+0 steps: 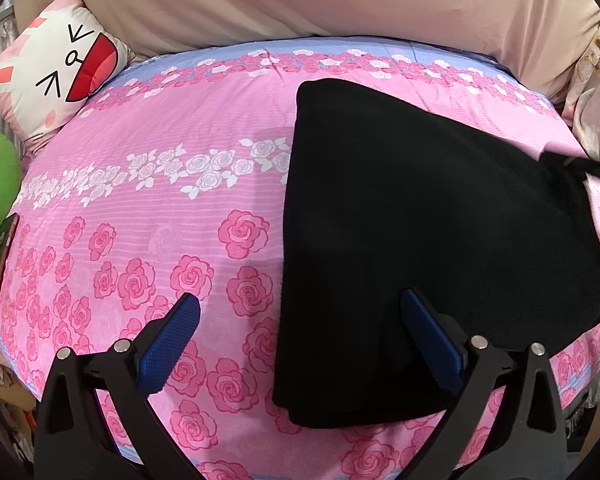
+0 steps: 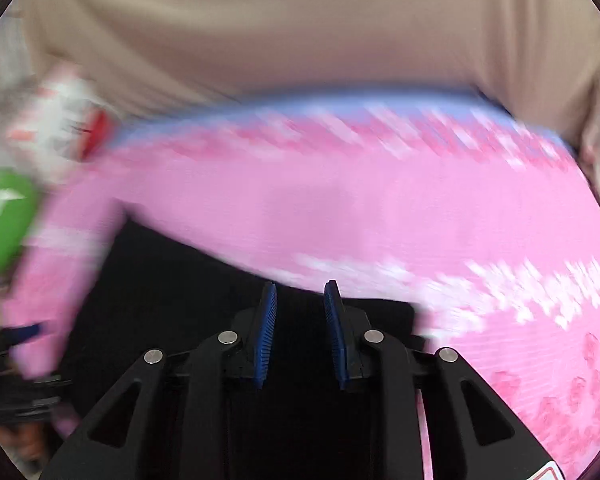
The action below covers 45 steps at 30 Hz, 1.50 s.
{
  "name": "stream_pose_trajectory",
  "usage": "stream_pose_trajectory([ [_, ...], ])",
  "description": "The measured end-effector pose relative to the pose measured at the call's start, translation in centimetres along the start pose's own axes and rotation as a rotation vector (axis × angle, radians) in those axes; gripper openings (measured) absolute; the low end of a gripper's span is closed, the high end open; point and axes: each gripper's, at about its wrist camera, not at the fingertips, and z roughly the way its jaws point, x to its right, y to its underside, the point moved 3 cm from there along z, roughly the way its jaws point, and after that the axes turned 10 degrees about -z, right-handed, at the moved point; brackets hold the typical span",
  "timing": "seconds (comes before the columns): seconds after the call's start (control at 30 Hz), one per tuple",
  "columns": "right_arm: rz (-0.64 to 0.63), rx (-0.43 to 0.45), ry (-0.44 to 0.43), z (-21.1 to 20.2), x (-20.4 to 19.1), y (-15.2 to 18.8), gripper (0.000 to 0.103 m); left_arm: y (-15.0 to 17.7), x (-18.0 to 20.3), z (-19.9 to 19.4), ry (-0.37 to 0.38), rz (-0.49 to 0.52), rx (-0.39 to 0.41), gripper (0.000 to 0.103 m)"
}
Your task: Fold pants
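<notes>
The pants [image 1: 432,248], right of centre, are matt black cloth with a soft, slightly fuzzy nap. Under them the pink bedsheet [image 1: 160,208] is thin printed cloth, faintly ribbed. The left gripper [image 1: 300,316], at the bottom, has smooth black plastic arms, shiny metal pins and blue pads [image 1: 172,340] that look like knurled rubber. The cushion [image 1: 56,68], upper left, seems smooth cloth.

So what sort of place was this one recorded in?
Most likely a bedroom: black folded pants lie on a bed's pink rose-print sheet, with a white cartoon-face cushion at its edge.
</notes>
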Motion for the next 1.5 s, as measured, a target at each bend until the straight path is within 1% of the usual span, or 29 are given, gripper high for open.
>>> stream_pose_trajectory([
  [0.03, 0.042, -0.039, -0.008, 1.4, 1.2, 0.4, 0.019, 0.0, 0.0, 0.0, 0.009, -0.003, -0.003, 0.098],
  [0.07, 0.094, -0.024, -0.056, 1.3, 1.8, 0.6, 0.019, -0.1, -0.1, 0.1, 0.005, -0.003, -0.003, 0.098],
  [0.17, 0.070, 0.084, -0.065, -2.6, 0.7, 0.7, 0.023, -0.1, -0.2, 0.4, -0.001, 0.000, -0.008, 0.098],
  [0.2, 0.055, 0.100, -0.077, -3.3, 0.3, 1.1, 0.023, -0.2, -0.2, 0.5, 0.003, -0.004, -0.012, 0.098],
  [0.23, 0.046, 0.086, -0.069, -3.2, 0.1, 1.4, 0.023, -0.3, -0.3, 0.6, 0.007, -0.009, -0.015, 0.098],
  [0.27, 0.028, 0.041, -0.030, -2.2, 0.1, 2.2, 0.022, -0.3, -0.3, 0.7, 0.011, -0.011, -0.017, 0.098],
  [0.3, 0.026, 0.013, -0.019, -1.5, 0.1, 2.9, 0.022, -0.4, -0.3, 0.7, 0.013, -0.011, -0.018, 0.098],
  [0.4, 0.067, 0.056, -0.045, -3.7, -0.3, 3.4, 0.026, -0.4, -0.3, 0.7, 0.008, -0.012, -0.021, 0.098],
  [0.43, 0.080, 0.088, -0.069, -4.8, -0.5, 3.6, 0.028, -0.3, -0.3, 0.6, 0.009, -0.011, -0.020, 0.098],
  [0.5, 0.106, 0.118, -0.092, -6.8, -0.3, 4.5, 0.054, -0.4, -0.5, 0.4, 0.028, -0.017, -0.021, 0.098],
  [0.57, 0.123, 0.103, -0.069, -7.9, 0.4, 6.1, 0.060, -0.5, -0.9, -0.1, 0.108, -0.044, -0.037, 0.098],
  [0.6, 0.132, 0.083, -0.071, -8.1, 0.9, 7.1, 0.066, -0.6, -1.0, -0.2, 0.164, -0.062, -0.053, 0.098],
  [0.63, 0.144, 0.065, -0.083, -8.1, 1.3, 7.7, 0.068, -0.6, -1.3, -0.1, 0.246, -0.092, -0.093, 0.098],
  [0.7, 0.201, 0.026, -0.104, -7.9, 2.5, 9.9, 0.076, -0.5, -1.4, 0.8, 0.363, -0.136, -0.176, 0.098],
  [0.73, 0.227, 0.015, -0.122, -7.6, 3.0, 10.8, 0.078, -0.3, -1.5, 1.6, 0.409, -0.169, -0.229, 0.098],
  [0.77, 0.265, 0.003, -0.151, -7.2, 3.6, 11.8, 0.079, -0.3, -1.7, 1.9, 0.424, -0.191, -0.237, 0.098],
  [0.83, 0.353, -0.006, -0.249, -6.6, 4.4, 13.2, 0.079, -0.5, -1.4, 2.0, 0.427, -0.172, -0.234, 0.098],
  [0.9, 0.403, -0.011, -0.342, -6.1, 4.3, 13.6, 0.079, -0.6, -1.1, 2.2, 0.428, -0.166, -0.235, 0.098],
  [0.97, 0.411, -0.010, -0.443, -5.2, 3.6, 13.1, 0.079, -0.8, -0.5, 2.5, 0.445, -0.152, -0.244, 0.098],
  [1.0, 0.406, -0.018, -0.458, -4.8, 3.2, 12.9, 0.082, -0.9, -0.3, 2.5, 0.444, -0.146, -0.246, 0.098],
  [1.07, 0.380, -0.008, -0.451, -4.0, 2.6, 11.9, 0.086, -1.4, -0.1, 2.9, 0.443, -0.135, -0.241, 0.098],
  [1.2, 0.327, 0.002, -0.416, -2.3, 1.4, 9.5, 0.086, -2.3, 0.6, 3.8, 0.438, -0.126, -0.239, 0.098],
  [1.3, 0.288, 0.027, -0.388, -1.0, 1.0, 8.0, 0.086, -3.1, 1.6, 4.8, 0.403, -0.102, -0.217, 0.097],
  [1.33, 0.281, 0.035, -0.380, -0.8, 1.0, 7.6, 0.083, -3.2, 1.7, 4.9, 0.395, -0.097, -0.209, 0.092],
  [1.37, 0.282, 0.040, -0.364, -0.6, 1.1, 7.4, 0.063, -3.4, 1.9, 5.0, 0.383, -0.097, -0.199, 0.076],
  [1.4, 0.279, 0.040, -0.355, -0.8, 1.0, 7.4, 0.048, -3.6, 2.1, 4.9, 0.394, -0.096, -0.197, 0.065],
  [1.43, 0.279, 0.049, -0.367, -1.1, 1.0, 7.3, 0.045, -4.0, 2.2, 4.4, 0.402, -0.098, -0.187, 0.048],
  [1.47, 0.281, 0.067, -0.373, -1.9, 1.0, 7.0, 0.042, -4.4, 2.1, 3.5, 0.381, -0.094, -0.161, 0.030],
  [1.5, 0.268, 0.078, -0.367, -2.9, 0.8, 6.8, 0.041, -4.7, 1.6, 2.3, 0.377, -0.093, -0.138, 0.026],
])
